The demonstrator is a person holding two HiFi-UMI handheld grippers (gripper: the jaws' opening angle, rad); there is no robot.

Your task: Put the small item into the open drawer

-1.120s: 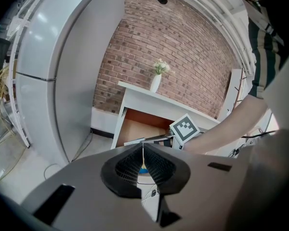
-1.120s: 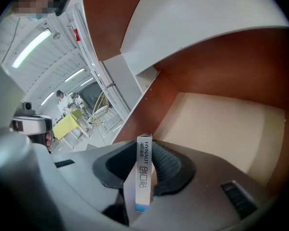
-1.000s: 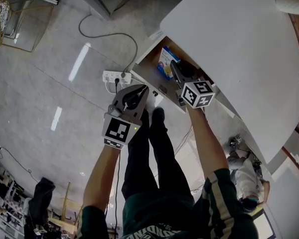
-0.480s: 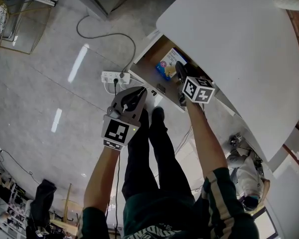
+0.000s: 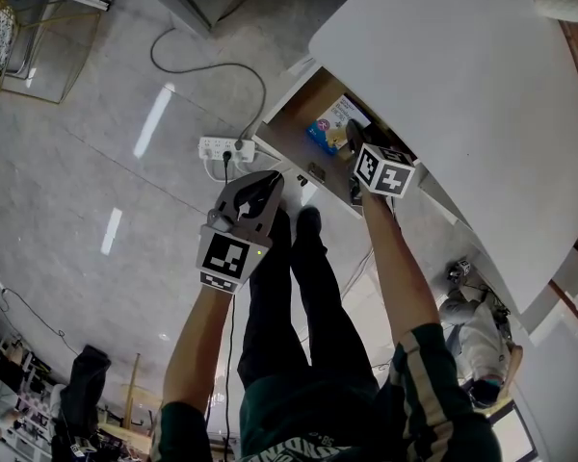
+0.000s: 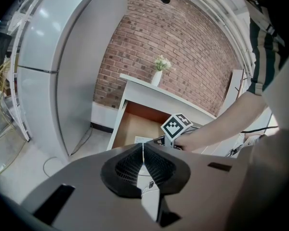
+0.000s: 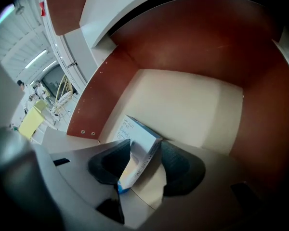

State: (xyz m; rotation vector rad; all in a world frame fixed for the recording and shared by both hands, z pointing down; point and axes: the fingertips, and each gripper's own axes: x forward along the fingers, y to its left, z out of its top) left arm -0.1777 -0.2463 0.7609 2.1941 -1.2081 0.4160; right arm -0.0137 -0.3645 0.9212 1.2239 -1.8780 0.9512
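- Head view: the open drawer (image 5: 291,123) juts out from under the white table (image 5: 482,85), on the far right side above the tiled floor. The right gripper (image 5: 352,141) reaches down into it. The small cardboard box (image 5: 328,123), blue and white, sits inside the drawer right at that gripper's tips. The left gripper (image 5: 262,189) hangs outside, near the drawer's front, with a power strip (image 5: 222,147) on the floor just beyond it.
- Left gripper view: its two jaws meet in a thin line with nothing between them. Past them are the drawer's wooden inside, the right gripper's marker cube (image 6: 177,125) and, on the far tabletop, a vase of flowers (image 6: 157,77).
- Right gripper view: the jaws stand apart and have just been opening. The box leans tilted between the pads, its lower end low between them and its upper corner toward the right pad. The pads do not seem to press on it. It is in the near-left part of the drawer, so the placing looks all but done.
- Handling, as a judgement: the box looks light. It is stiff enough to keep its shape but easy to dent. Its printed faces are smooth, so it could slip or twist. The best hold is across the two broad faces near the middle, squeezed gently, rather than on an edge or corner.
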